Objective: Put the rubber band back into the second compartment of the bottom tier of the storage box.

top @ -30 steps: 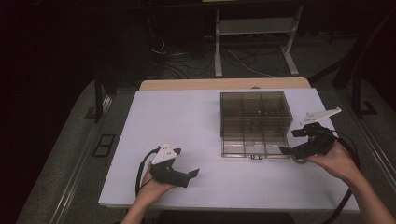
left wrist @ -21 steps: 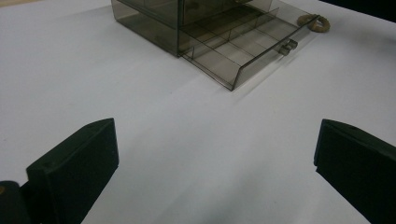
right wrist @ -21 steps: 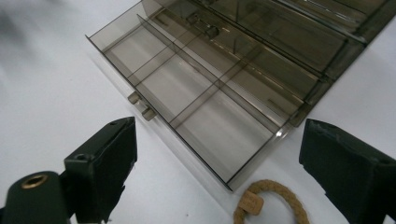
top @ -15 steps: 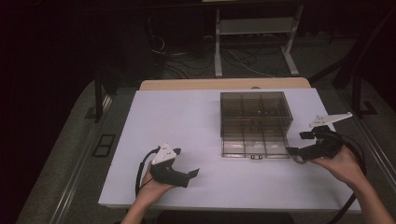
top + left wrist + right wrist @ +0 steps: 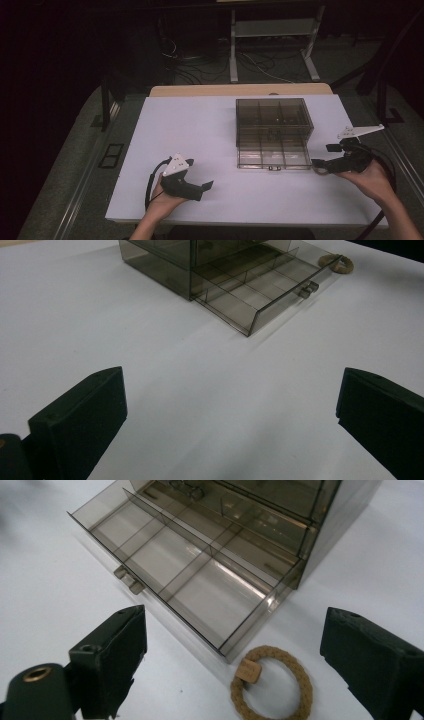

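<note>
Right gripper [image 5: 235, 665] has dropped, fingers wide over ring [image 5: 271, 686] beside empty open drawer [image 5: 170, 565].

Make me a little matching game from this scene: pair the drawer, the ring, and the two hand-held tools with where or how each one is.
Things:
1. drawer
2. braided ring
3. left tool
4. right tool

States:
A. lying flat on the table beside the drawer's front corner
B. open, over bare table, away from the box
C. pulled out of the smoky clear box, compartments empty
D. open, its two sides either side of the ring, not touching it

Pairs: 1-C, 2-A, 3-B, 4-D
</note>
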The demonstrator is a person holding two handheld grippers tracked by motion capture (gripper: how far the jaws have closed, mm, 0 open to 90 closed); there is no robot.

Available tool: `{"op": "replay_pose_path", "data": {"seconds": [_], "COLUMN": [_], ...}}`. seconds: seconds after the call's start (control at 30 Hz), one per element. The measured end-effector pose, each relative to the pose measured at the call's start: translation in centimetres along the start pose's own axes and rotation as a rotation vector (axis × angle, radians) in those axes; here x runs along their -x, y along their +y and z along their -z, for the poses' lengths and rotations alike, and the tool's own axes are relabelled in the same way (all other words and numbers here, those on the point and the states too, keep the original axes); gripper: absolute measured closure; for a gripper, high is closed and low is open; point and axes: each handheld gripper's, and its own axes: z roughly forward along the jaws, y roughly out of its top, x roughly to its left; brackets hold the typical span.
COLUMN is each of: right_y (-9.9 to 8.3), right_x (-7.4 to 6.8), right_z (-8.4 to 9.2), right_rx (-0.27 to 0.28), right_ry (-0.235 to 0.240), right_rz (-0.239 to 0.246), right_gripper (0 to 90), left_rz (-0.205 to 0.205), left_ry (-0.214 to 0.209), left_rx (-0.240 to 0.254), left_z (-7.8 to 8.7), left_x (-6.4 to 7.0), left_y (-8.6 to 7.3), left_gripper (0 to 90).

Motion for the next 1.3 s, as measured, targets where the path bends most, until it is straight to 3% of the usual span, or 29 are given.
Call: {"op": "replay_pose_path", "data": {"seconds": [0.67,0.73,0.97,1.03,1.3], "right_y": [-2.5,-2.8,-3.7,-3.8,-4.4], "right_x": [2.2,2.4,3.1,3.3,3.7], "right_z": [-0.4,-0.4,-0.6,-0.5,-0.9], "right_rx": [-0.010,-0.008,-0.018,-0.011,-0.016], "right_ry": [-0.044,-0.037,-0.058,-0.056,-0.059], "right_rz": [-0.069,-0.074,-0.100,-0.105,-0.117], "right_gripper": [10.9,17.9,18.0,23.7,31.1], "left_rz": [0.000,-0.001,-0.002,-0.002,-0.006], "left_ry": [-0.004,-0.004,-0.006,-0.007,-0.012], "left_rx": [0.002,0.000,0.000,0.000,-0.005], "left_z": [0.0,0.0,0.0,0.0,0.0], "left_x": [0.0,0.0,0.0,0.0,0.1], "left_y": [0.0,0.0,0.0,0.0,0.0], "left_gripper": [0.0,0.0,0.0,0.0,0.0]}}
